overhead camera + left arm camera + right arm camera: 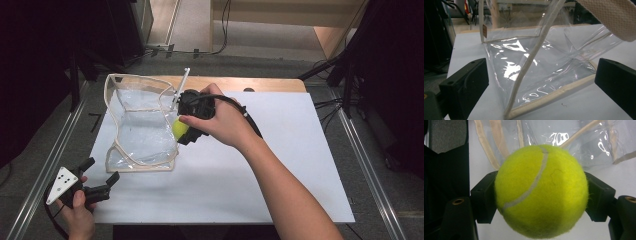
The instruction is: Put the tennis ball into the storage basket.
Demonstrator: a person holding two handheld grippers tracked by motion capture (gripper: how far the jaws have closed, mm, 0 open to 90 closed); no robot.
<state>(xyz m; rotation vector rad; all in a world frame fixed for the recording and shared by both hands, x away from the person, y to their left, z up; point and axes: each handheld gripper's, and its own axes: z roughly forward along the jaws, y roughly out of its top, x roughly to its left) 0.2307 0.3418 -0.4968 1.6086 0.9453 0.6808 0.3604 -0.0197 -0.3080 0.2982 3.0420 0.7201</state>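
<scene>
The right gripper [184, 131] is clamping a yellow tennis ball [179, 128] between its two black jaws, which are pressing on the ball's sides, and is holding it just beside the right edge of a clear plastic bag [142, 125] with cream trim. The bag is sitting on the white table [280, 170], its strap [610, 17] hanging near the left gripper [102, 179], whose jaws are standing apart with nothing between them, close to the bag's near corner.
</scene>
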